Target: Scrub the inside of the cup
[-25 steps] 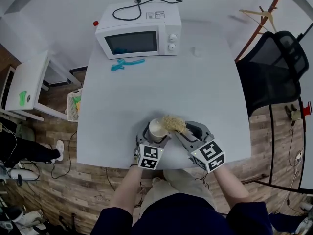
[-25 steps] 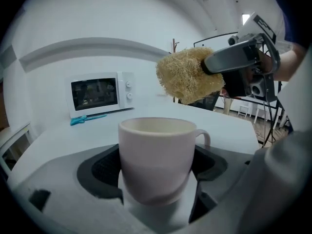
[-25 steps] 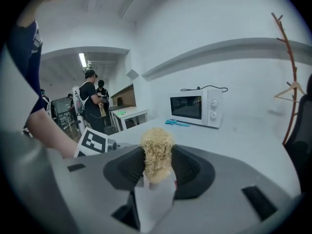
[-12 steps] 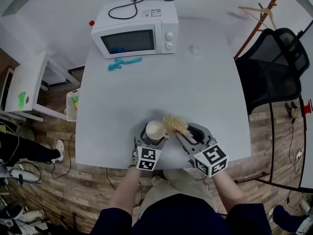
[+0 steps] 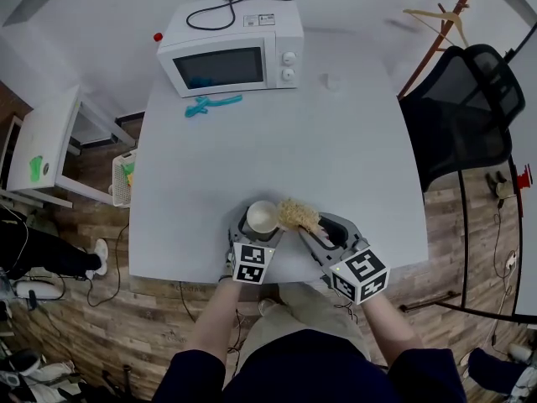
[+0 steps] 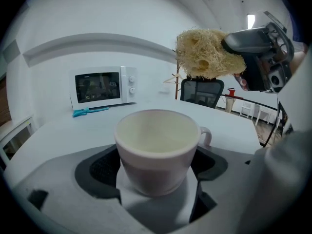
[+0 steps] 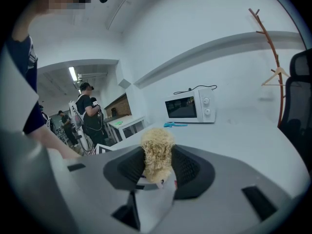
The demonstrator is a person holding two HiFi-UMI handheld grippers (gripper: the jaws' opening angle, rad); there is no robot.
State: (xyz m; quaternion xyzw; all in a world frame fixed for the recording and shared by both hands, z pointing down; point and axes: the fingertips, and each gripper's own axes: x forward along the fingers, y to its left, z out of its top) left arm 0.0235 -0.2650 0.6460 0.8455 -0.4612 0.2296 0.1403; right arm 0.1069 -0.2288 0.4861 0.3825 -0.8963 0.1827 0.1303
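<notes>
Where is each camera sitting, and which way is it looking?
Head view: on the person's head, looking steeply down at the table; shows both forearms, left gripper, right gripper.
Left gripper view: on that gripper, facing the cup in its jaws, the scrubber above-right.
Right gripper view: on that gripper, facing the scrubber it clamps; a sleeve at left.
All three share the microwave.

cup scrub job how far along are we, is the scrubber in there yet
Done: the left gripper is clamped on the cup, and the right gripper grips the loofah scrubber. In hand: the scrubber hangs beside and above the cup's rim, outside it. Left: putting it in and scrubbing the inside; nothing shows that this has begun.
</notes>
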